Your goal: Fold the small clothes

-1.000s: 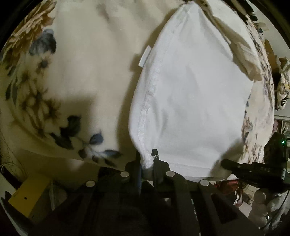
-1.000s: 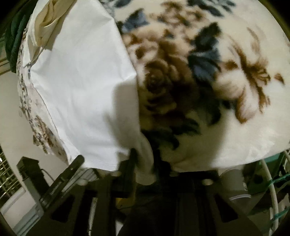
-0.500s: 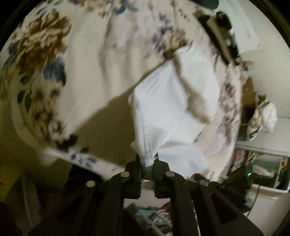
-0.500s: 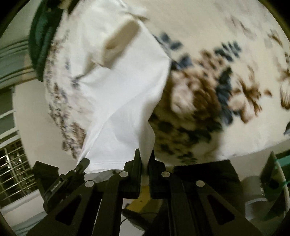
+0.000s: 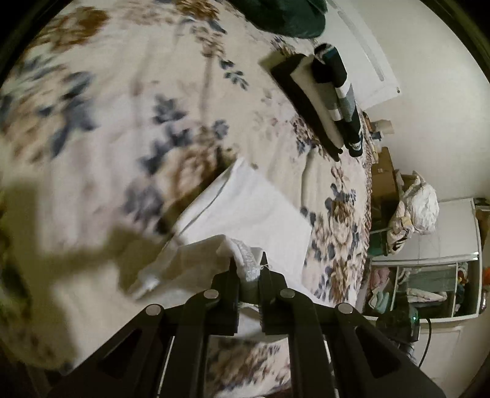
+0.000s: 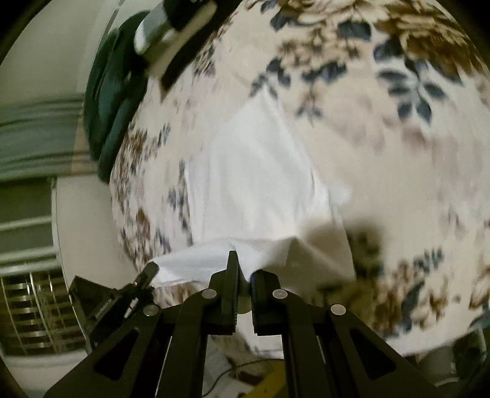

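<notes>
A small white garment (image 5: 245,211) lies on the flowered blanket (image 5: 122,91), its near edge lifted and doubled over the rest. My left gripper (image 5: 248,266) is shut on a stitched corner of that edge. In the right wrist view the same white garment (image 6: 254,171) stretches away from me, and my right gripper (image 6: 245,269) is shut on its other near corner, with the cloth bunched between the pads. The other gripper's black tip (image 6: 147,275) shows at the lower left of the right wrist view.
A stack of folded clothes (image 5: 324,91) in black, cream and stripes sits at the bed's far side, beside a dark green bundle (image 5: 284,15). A white cabinet (image 5: 428,260) with clothes stands past the bed's right edge. A window grille (image 6: 33,306) is at left.
Both grippers have risen and swung forward over the bed, carrying the garment's near edge up and over. The garment was flat and spread out a second ago; it is now partly doubled.
</notes>
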{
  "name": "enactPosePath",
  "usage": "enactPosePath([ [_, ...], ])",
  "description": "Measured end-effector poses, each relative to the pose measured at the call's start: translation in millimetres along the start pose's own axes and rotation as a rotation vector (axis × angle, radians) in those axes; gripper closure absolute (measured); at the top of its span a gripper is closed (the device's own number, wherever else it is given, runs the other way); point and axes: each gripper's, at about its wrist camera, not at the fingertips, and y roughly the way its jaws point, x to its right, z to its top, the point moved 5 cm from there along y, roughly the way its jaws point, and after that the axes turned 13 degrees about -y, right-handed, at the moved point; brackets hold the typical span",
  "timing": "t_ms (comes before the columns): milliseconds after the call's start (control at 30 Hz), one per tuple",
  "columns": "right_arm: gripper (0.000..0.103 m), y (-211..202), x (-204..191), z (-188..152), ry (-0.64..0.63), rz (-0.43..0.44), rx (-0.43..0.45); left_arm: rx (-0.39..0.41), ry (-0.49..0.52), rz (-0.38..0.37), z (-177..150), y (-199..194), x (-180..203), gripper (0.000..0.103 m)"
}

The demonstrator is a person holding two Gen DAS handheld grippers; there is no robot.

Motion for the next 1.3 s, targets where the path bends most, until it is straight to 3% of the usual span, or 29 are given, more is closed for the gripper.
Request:
enactPosePath([
  [100, 0.096, 9.1, 11.0, 40.9, 0.024, -0.002, 0.038, -0.005, 0.006, 0.001, 25.5, 25.5, 12.9, 0.093],
  [200, 0.094, 26.2, 15.3, 77.6, 0.075, 0.055, 0.092, -0.012, -0.017, -0.025, 48.7, 41.5, 22.4, 0.08],
  [267, 0.093, 29.1, 13.6, 93.7, 0.077, 0.071, 0.118, -0.013, -0.047, -0.061, 59.4, 43.2, 24.8, 0.052],
  [300, 0.091, 29.1, 12.0, 100.3, 0.07, 0.076, 0.124, -0.006, -0.065, -0.083, 65.3, 41.3, 24.5, 0.047],
  [433, 0.063, 20.9, 11.1, 109.4, 0.008, 0.036, 0.14, 0.015, -0.076, -0.08, 77.8, 33.5, 16.7, 0.046],
  [467, 0.061, 18.2, 12.6, 109.2, -0.008, 0.015, 0.142, 0.024, -0.064, -0.058, 78.9, 32.3, 13.0, 0.046],
  [600, 0.061, 9.8, 25.3, 101.4, -0.082, -0.087, 0.115, 0.013, 0.051, 0.068, 75.2, 45.1, 6.7, 0.046],
  [733, 0.061, 27.0, 39.4, 106.1, -0.1, -0.143, 0.048, -0.042, 0.156, 0.155, 71.9, 80.0, 12.6, 0.046],
  [833, 0.061, 44.7, 40.2, 114.8, -0.132, -0.176, 0.012, -0.04, 0.252, 0.195, 69.5, 98.1, 24.9, 0.051],
  [867, 0.062, 48.5, 39.0, 116.4, -0.145, -0.19, 0.006, -0.027, 0.286, 0.199, 67.6, 99.1, 29.4, 0.079],
  [900, 0.076, 50.7, 37.2, 118.3, -0.158, -0.215, 0.016, -0.021, 0.31, 0.208, 66.0, 99.6, 31.9, 0.096],
  [933, 0.1, 51.9, 35.3, 119.8, -0.172, -0.253, 0.026, -0.022, 0.323, 0.223, 66.0, 100.0, 32.0, 0.1],
  [1167, 0.101, 45.8, 16.9, 127.5, -0.177, -0.277, 0.103, 0.041, 0.237, 0.2, 90.3, 75.5, 18.6, 0.1],
  [1300, 0.101, 52.8, 15.1, 137.3, -0.161, -0.282, 0.1, 0.007, 0.177, 0.165, 110.2, 83.3, 12.0, 0.1],
])
